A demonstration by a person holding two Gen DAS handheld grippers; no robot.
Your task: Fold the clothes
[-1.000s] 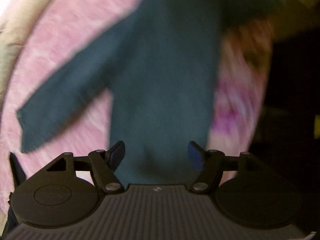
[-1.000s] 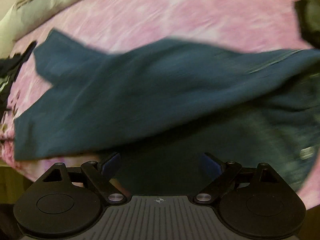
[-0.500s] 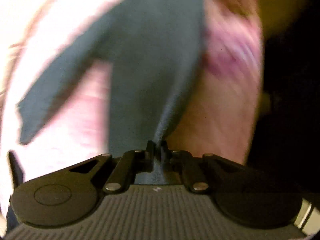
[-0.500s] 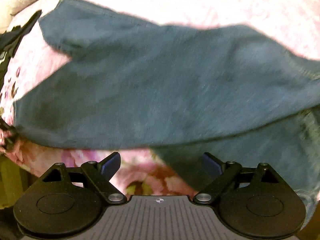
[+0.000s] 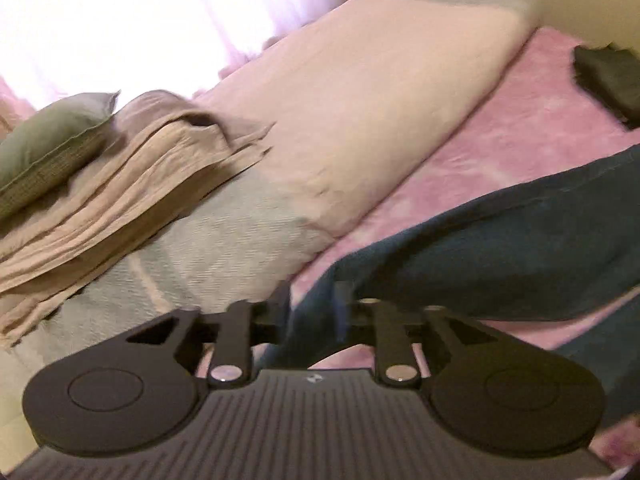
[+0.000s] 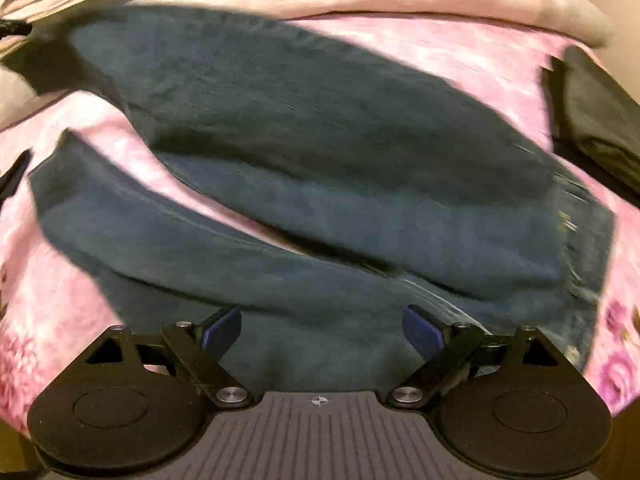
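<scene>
Jeans (image 6: 320, 184) spread across pink bedspread (image 6: 460, 52), legs partly doubled over. Left gripper (image 5: 310, 312): jaws just been opening, narrow gap, jeans leg end (image 5: 480, 256) between them; grip on it cannot tell, blurred. Right gripper (image 6: 322, 326): jaws wide apart above jeans, holding nothing. Pillow (image 5: 360, 112) beside bedspread, dark folded garment (image 6: 596, 120) near jeans.

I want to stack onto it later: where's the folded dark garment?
The folded dark garment lies at the right edge in both views, on the pink bedspread, beyond the jeans.
</scene>
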